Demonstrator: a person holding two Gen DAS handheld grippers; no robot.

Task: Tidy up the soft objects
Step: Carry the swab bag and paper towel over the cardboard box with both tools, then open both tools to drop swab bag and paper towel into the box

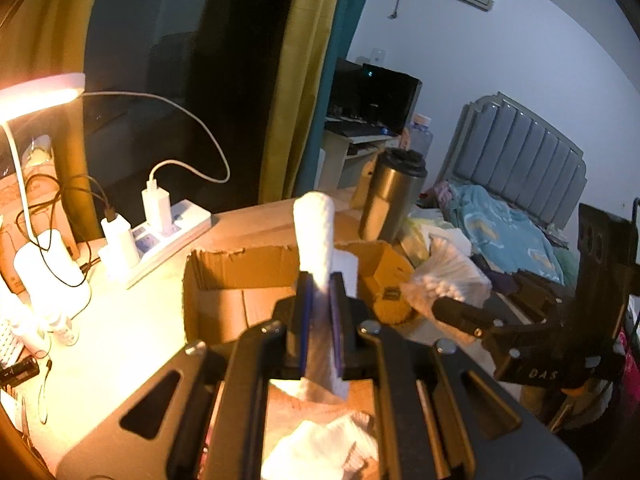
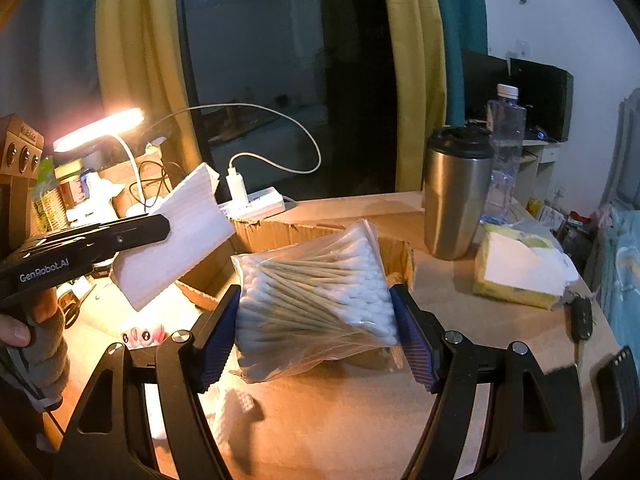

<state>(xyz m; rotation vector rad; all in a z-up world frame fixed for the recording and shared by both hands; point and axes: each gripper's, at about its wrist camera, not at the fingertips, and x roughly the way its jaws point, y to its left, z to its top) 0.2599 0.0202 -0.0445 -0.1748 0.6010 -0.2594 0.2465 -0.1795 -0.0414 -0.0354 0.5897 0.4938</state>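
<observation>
My left gripper is shut on a white folded pad, which stands edge-on between the blue pads. The right wrist view shows that same pad held up at the left, above an open cardboard box. My right gripper is shut on a clear bag of cotton swabs, gripped across its width and lifted just in front of the box. In the left wrist view the bag hangs at the right of the box.
A steel tumbler and a water bottle stand behind the box. A yellow tissue pack and a car key lie at the right. A power strip and a lit lamp are at the left.
</observation>
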